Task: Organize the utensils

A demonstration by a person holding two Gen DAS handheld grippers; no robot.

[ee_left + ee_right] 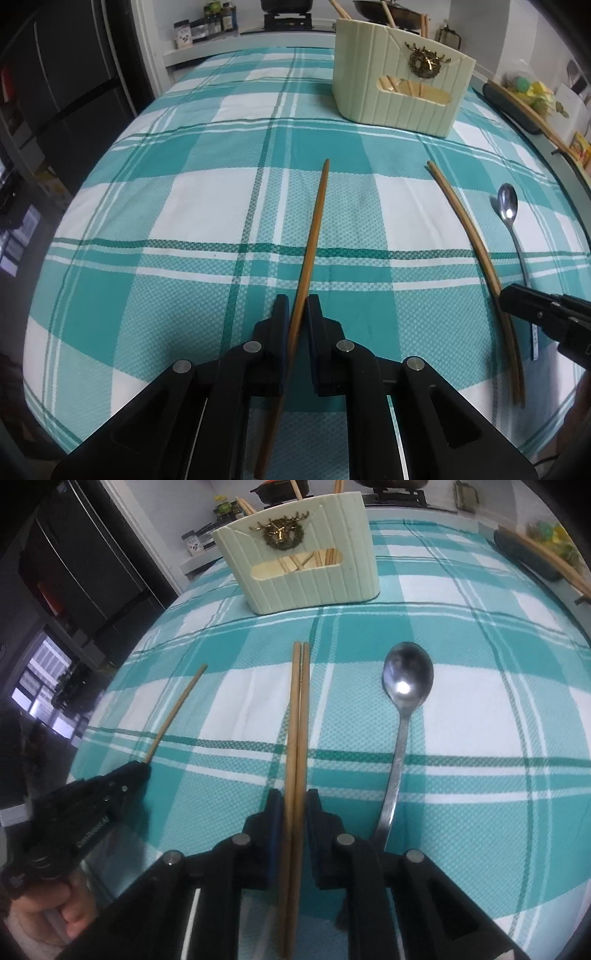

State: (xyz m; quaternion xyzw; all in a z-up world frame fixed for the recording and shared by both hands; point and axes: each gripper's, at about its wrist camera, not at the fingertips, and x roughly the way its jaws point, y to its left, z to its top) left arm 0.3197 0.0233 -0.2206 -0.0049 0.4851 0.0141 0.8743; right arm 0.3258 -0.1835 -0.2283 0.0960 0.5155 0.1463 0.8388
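My left gripper (297,308) is shut on a single wooden chopstick (314,229) that points forward over the teal checked cloth; it also shows in the right wrist view (175,712). My right gripper (294,803) is shut on a pair of wooden chopsticks (298,709), which show in the left wrist view (469,236) too. A metal spoon (404,690) lies on the cloth just right of the pair, and also shows in the left wrist view (508,210). A cream utensil holder (299,568) with a gold deer emblem stands farther back, with chopsticks inside; it also shows in the left wrist view (399,88).
The checked cloth (184,206) covers the table. A stove with pans (288,11) and spice jars (214,18) stand behind the table. A dark tray with a wooden edge (517,107) lies at the far right. A dark fridge (74,565) stands at the left.
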